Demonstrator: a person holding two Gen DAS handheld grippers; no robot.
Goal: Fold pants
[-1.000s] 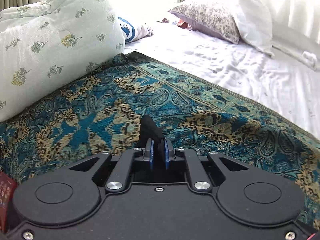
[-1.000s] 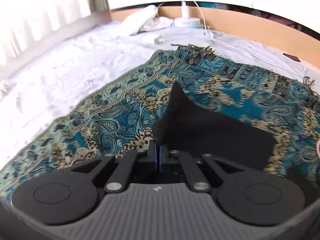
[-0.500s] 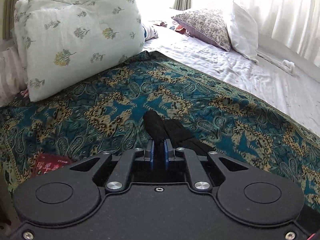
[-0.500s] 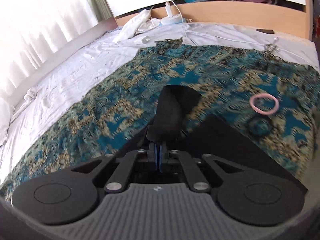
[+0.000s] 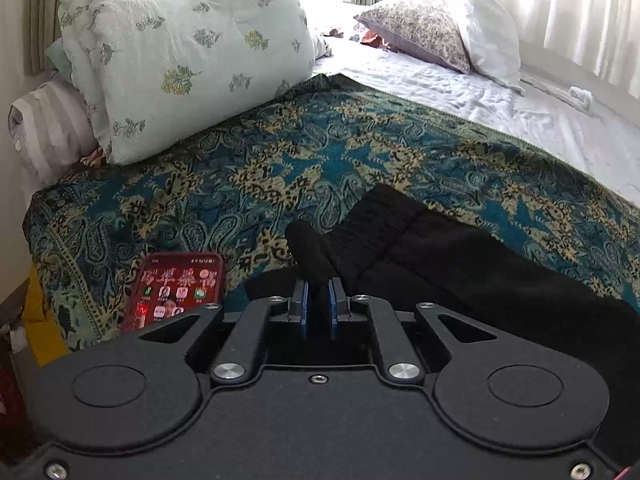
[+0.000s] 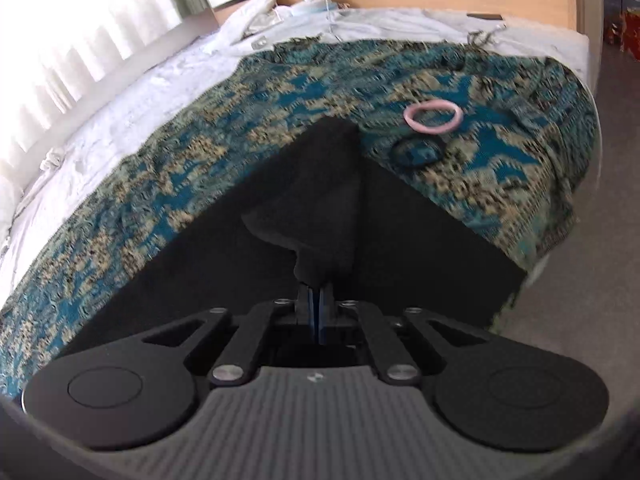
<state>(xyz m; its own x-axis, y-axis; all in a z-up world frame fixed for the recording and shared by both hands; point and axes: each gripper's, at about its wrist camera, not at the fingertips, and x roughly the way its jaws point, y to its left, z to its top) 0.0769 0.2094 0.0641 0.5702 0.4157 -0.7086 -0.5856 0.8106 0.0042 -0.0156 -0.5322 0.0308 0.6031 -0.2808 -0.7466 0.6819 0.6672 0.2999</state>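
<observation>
Both claws have drawn back toward the near edge of the bed since the earlier frames, dragging black cloth with them, so more of the pants and of the patterned blanket now shows in each view.

From the left wrist, the left claw (image 5: 318, 306) is clamped on a bunched corner of the black pants (image 5: 460, 256), which trail off to the right across the blanket (image 5: 280, 160). A red phone (image 5: 176, 288) lies on the blanket just left of the claw, and a folded floral quilt (image 5: 180, 52) sits well behind.

From the right wrist, the right claw (image 6: 318, 312) is pinched shut on another raised corner of the pants (image 6: 320, 200), with a wide dark panel of them lying flat underneath. A pink hair tie (image 6: 433, 117) and a black one (image 6: 416, 152) rest on the blanket (image 6: 160, 184) beyond the cloth.

This looks like the step of carrying one end of the pants over the rest. Next, the two corners want lowering evenly onto the lower layer, edges matched, clear of the phone, before either claw lets go.
</observation>
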